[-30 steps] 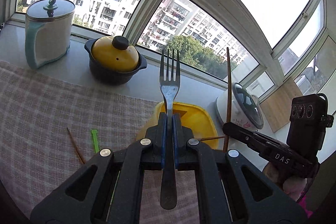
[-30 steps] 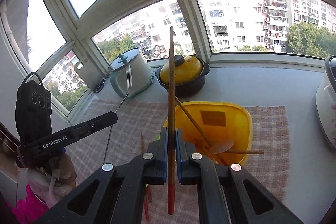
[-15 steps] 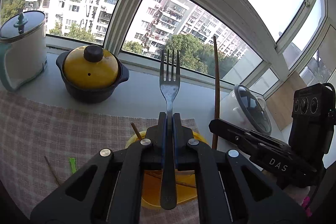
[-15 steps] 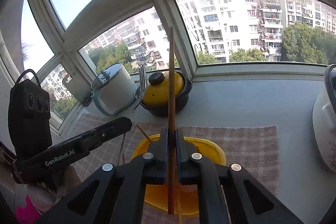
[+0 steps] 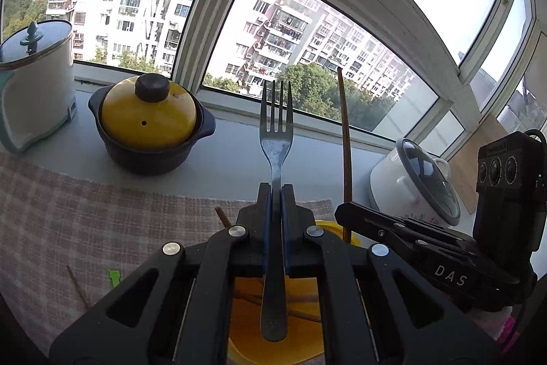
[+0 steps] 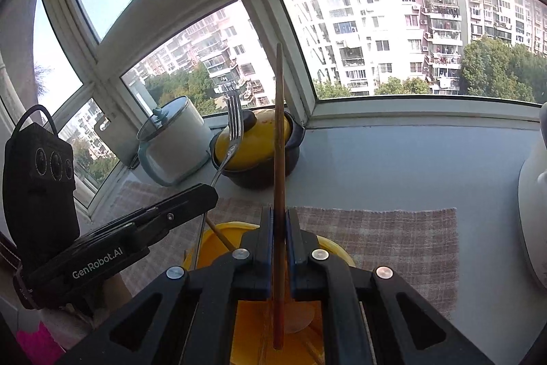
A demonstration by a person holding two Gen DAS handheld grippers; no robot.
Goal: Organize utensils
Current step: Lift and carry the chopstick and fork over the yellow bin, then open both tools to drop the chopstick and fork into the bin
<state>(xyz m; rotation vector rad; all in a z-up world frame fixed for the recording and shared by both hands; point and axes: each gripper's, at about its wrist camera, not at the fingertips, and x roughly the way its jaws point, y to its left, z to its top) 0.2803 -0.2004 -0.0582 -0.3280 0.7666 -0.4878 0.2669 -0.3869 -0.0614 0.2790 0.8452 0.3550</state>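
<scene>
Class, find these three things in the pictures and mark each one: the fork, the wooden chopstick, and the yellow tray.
fork [image 5: 275,146], left wrist view, on its neck below the tines.
wooden chopstick [image 6: 279,139], right wrist view, mid-shaft.
yellow tray [image 6: 218,248], right wrist view, on its left rim.

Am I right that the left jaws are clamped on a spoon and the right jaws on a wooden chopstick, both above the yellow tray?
Not quite. The left gripper is clamped on a fork, tines up, as the left wrist view shows. The right gripper does hold a wooden chopstick, both above the yellow tray.
</scene>
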